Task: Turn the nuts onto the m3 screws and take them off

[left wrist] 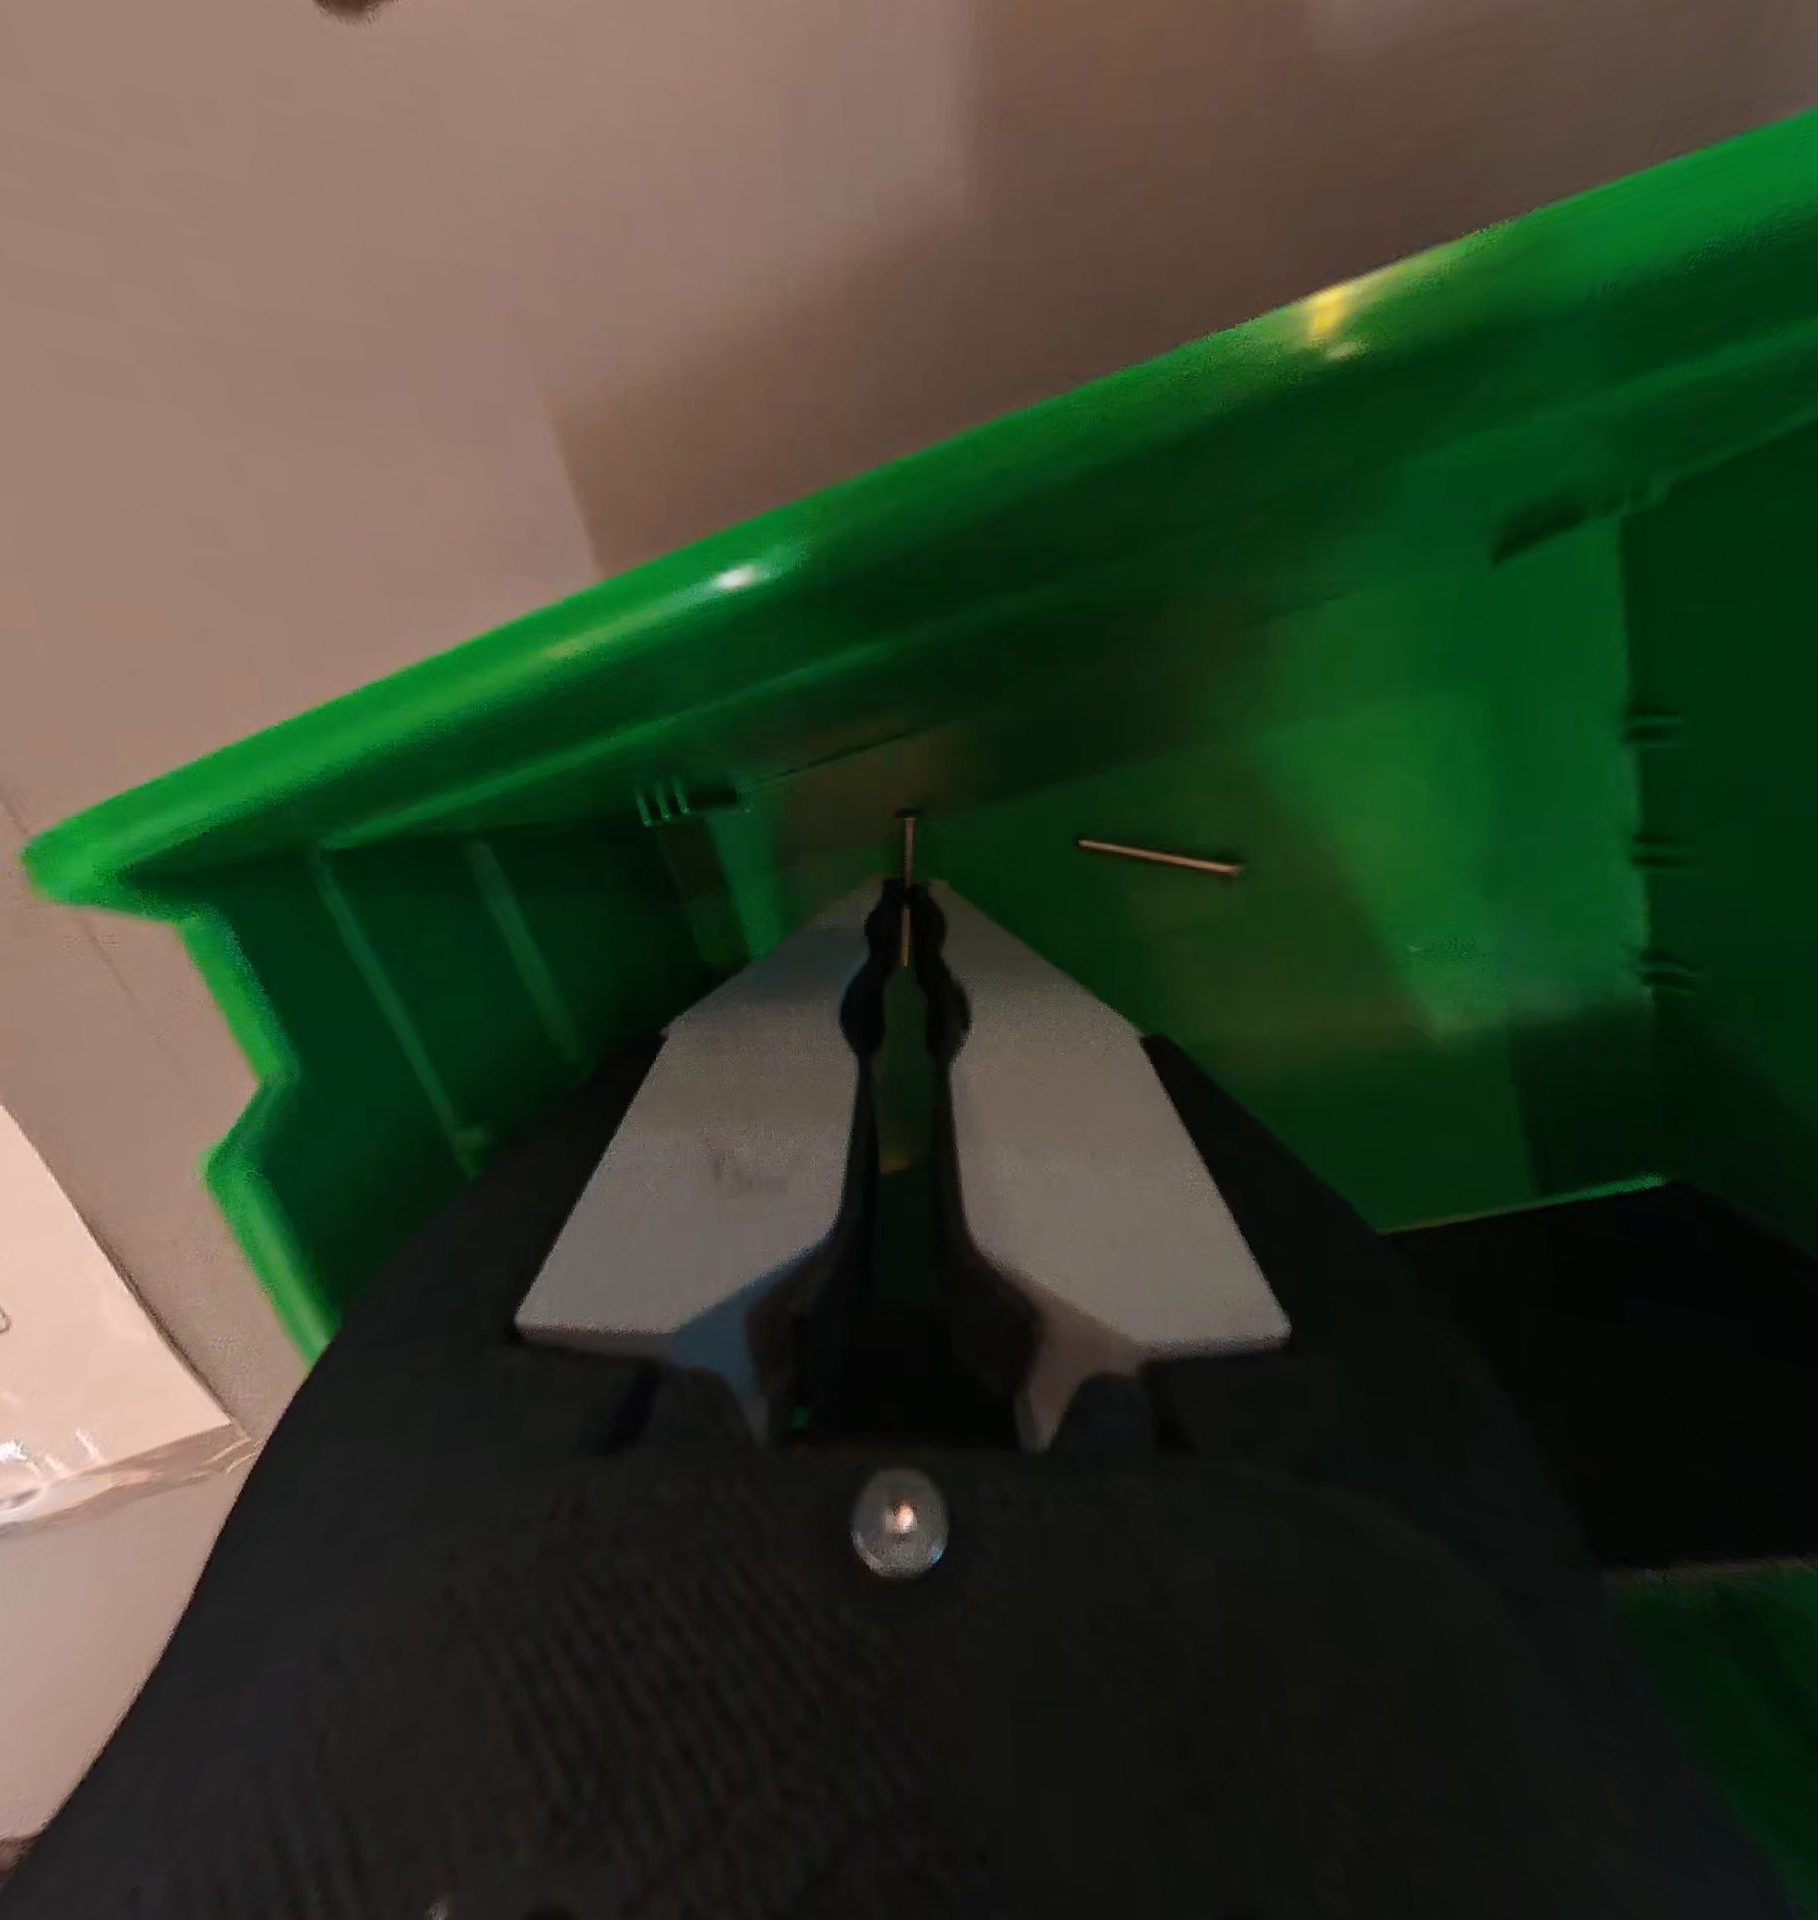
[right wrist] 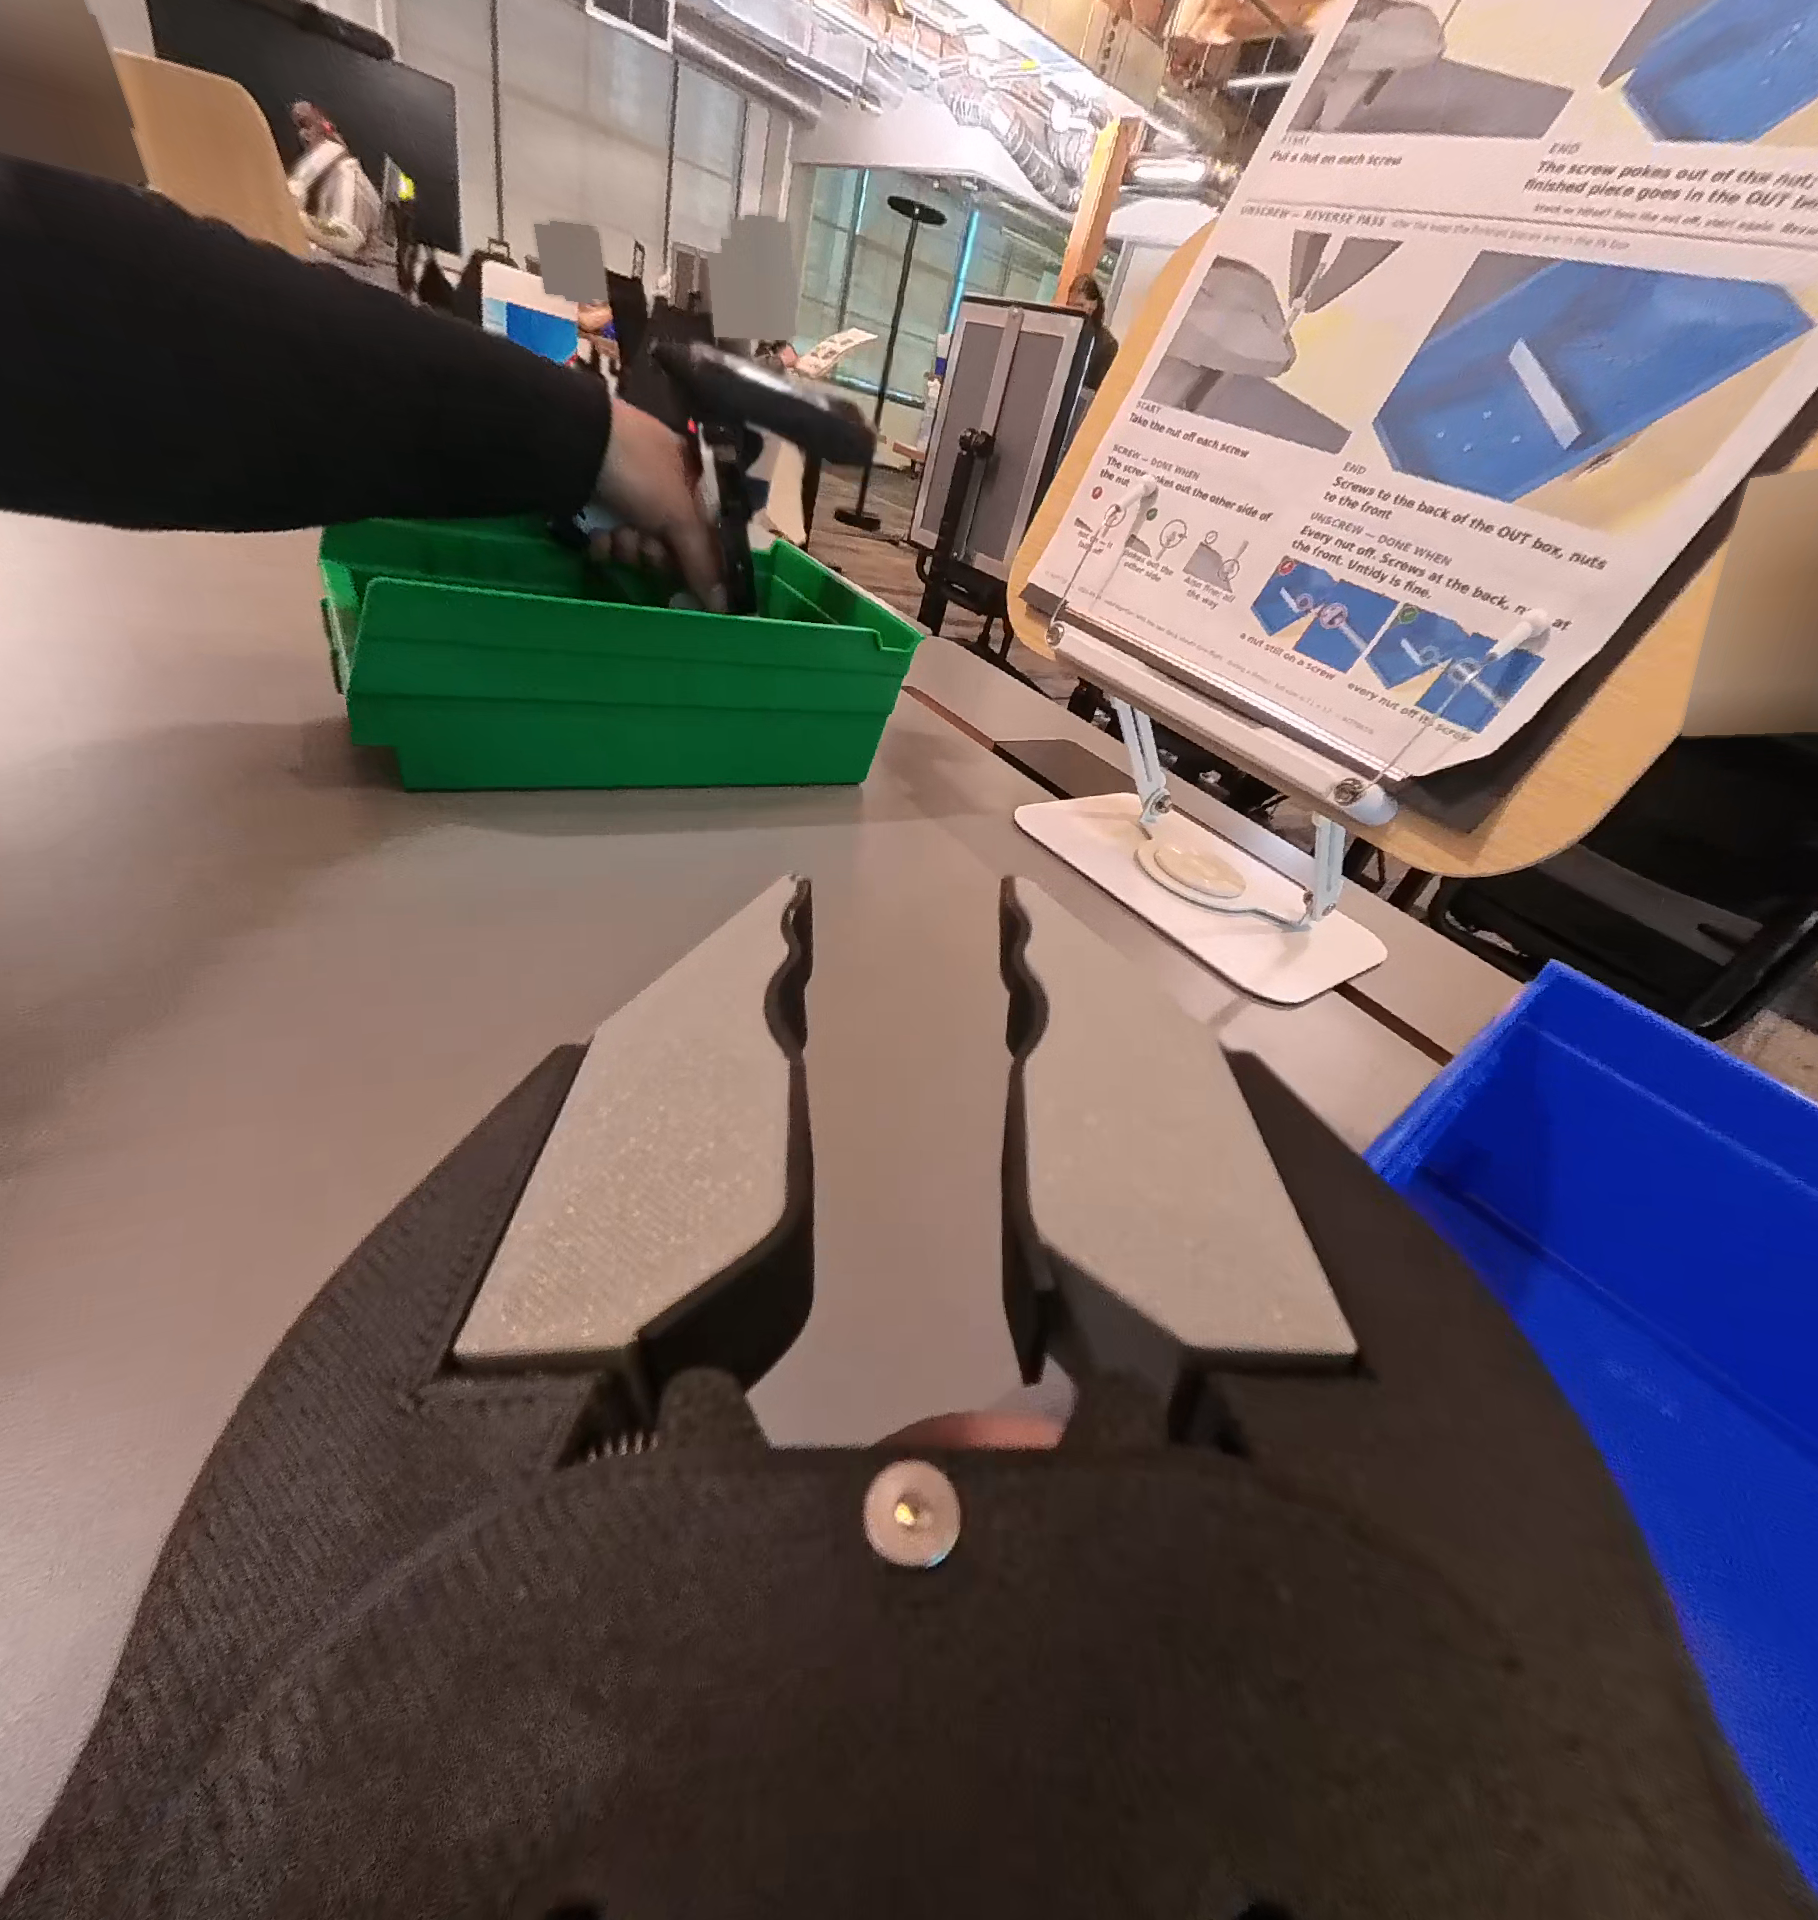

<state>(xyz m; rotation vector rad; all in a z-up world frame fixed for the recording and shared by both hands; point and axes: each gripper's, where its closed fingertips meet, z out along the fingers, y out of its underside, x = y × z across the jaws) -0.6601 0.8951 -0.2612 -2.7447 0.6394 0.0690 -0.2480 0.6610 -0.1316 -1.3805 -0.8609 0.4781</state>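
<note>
A thin metal screw (left wrist: 907, 894) sits pinched in my left gripper (left wrist: 906, 940) inside the green bin (left wrist: 1300, 644); my right gripper (right wrist: 905, 914) gapes empty.

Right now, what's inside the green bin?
Inside the green bin, the left hand-held gripper is shut on one thin screw. A second screw lies loose on the floor. The gripper's body covers the near floor, and no nuts show.

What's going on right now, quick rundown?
Left hand-held gripper in green bin, shut on a screw. Right hand-held gripper open, empty, over table. Another screw loose nearby.
</note>
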